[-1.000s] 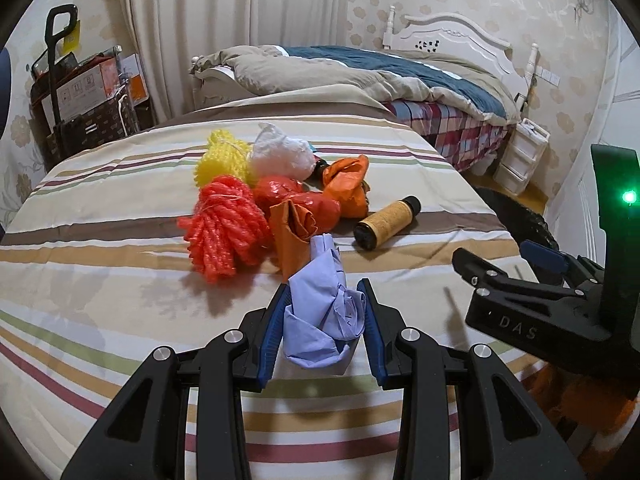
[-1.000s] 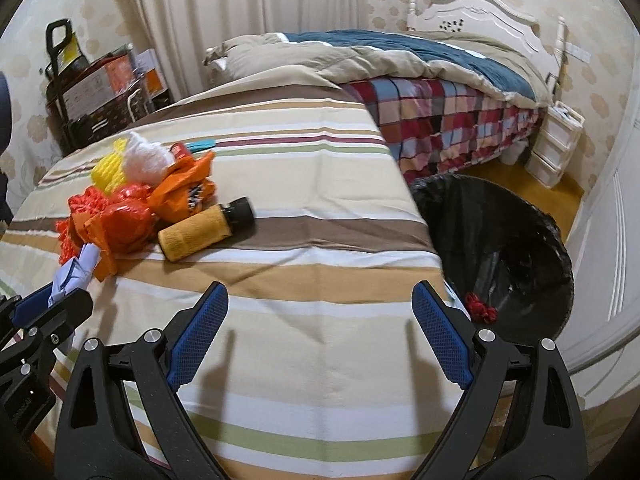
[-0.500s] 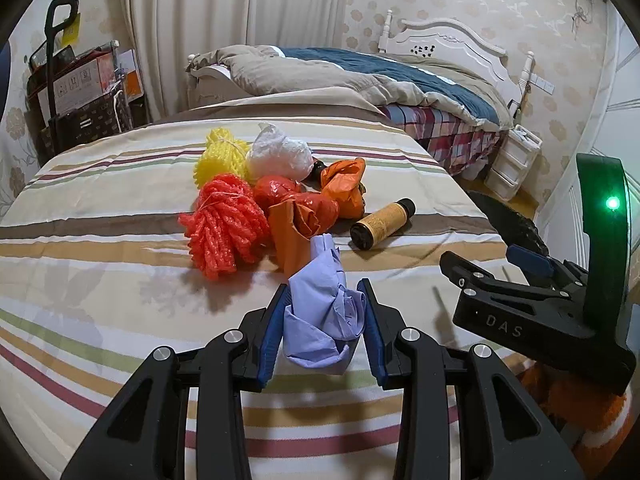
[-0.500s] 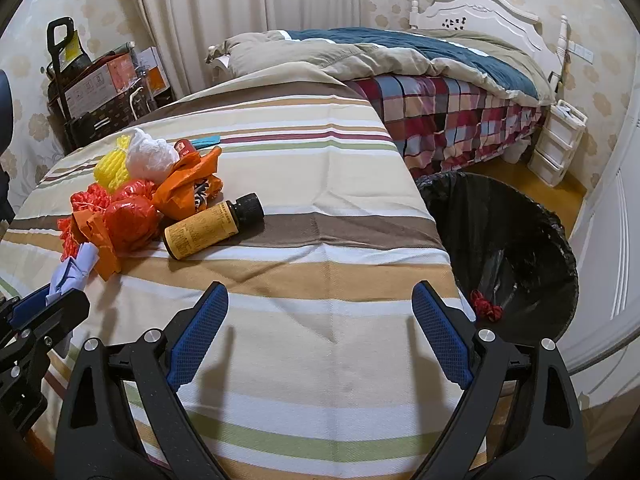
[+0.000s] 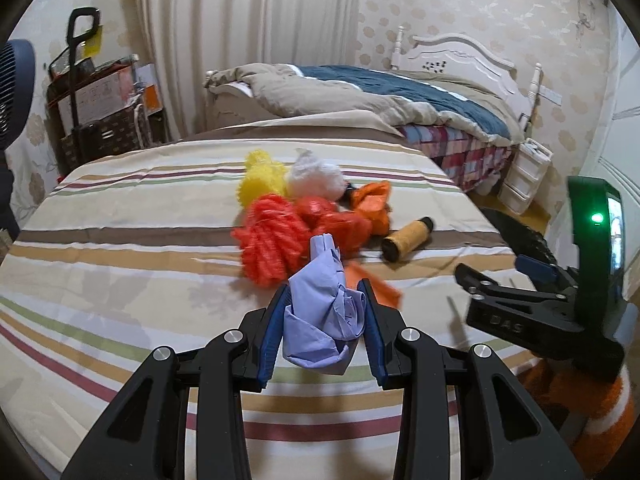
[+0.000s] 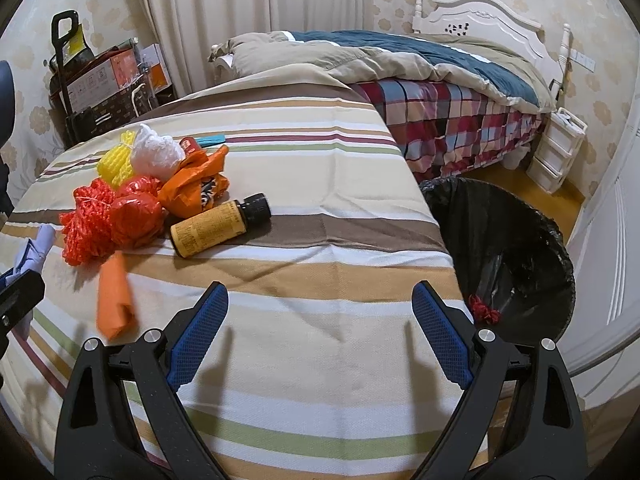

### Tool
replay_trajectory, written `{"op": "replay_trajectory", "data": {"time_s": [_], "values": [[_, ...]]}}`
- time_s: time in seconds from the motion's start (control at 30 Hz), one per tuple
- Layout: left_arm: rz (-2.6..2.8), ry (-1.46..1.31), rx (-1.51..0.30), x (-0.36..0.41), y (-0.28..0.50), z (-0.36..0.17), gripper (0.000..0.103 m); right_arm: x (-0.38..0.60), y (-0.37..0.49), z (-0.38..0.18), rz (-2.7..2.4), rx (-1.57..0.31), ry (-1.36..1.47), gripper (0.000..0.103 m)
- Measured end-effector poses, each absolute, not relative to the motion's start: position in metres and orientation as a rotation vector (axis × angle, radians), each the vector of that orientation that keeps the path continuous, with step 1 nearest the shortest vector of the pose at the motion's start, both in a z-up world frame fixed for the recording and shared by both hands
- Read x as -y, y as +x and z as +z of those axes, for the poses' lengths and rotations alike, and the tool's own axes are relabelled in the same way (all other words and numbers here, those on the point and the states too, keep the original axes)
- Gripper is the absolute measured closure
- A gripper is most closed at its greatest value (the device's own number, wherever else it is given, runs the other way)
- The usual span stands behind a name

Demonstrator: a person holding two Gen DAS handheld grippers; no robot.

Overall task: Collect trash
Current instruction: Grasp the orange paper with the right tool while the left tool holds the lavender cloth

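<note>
The left gripper (image 5: 325, 322) clamps a crumpled lilac wad (image 5: 322, 320) above the striped cloth (image 6: 320, 184). The right gripper (image 6: 320, 334) hangs wide open beside the black-lined bin (image 6: 516, 256).

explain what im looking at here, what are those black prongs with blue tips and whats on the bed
These are two handheld claws, one in each of a person's hands, each with a fisheye camera looking along its fingers. In the left camera's picture, the left claw is shut on a crumpled lilac wad. In the right camera's picture, the right claw is open and empty. On the striped bedspread lie red netting, yellow netting, a white bag, an orange wrapper, a yellow bottle and a blurred orange scrap. A black-lined bin stands beside it.
</note>
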State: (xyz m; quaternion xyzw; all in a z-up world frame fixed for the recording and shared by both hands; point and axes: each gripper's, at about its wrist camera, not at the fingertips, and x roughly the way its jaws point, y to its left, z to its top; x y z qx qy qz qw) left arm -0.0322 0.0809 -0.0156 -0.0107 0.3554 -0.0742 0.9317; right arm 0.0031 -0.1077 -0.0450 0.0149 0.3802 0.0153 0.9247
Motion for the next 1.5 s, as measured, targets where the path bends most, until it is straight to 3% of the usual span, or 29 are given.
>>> {"op": "replay_trajectory", "data": {"time_s": [0.93, 1.03, 1.1, 1.17, 1.23, 1.5], "values": [[0.104, -0.091, -0.784, -0.189, -0.018, -0.039, 0.066, 0.017, 0.007, -0.039, 0.239, -0.769, -0.078, 0.012], [0.11, -0.105, -0.791, -0.194, -0.016, -0.041, 0.066, 0.007, 0.011, -0.045, 0.251, -0.801, -0.117, 0.025], [0.108, -0.12, -0.797, -0.196, -0.015, -0.042, 0.066, 0.003, 0.014, -0.048, 0.257, -0.828, -0.121, 0.043], [0.104, -0.125, -0.798, -0.197, -0.015, -0.042, 0.066, 0.003, 0.016, -0.052, 0.265, -0.849, -0.115, 0.051], [0.101, -0.124, -0.796, -0.197, -0.015, -0.041, 0.066, 0.004, 0.014, -0.05, 0.27, -0.845, -0.108, 0.067], [0.068, -0.137, -0.769, -0.188, -0.02, -0.036, 0.066, 0.013, 0.001, -0.047, 0.284, -0.828, -0.073, 0.071]]}}
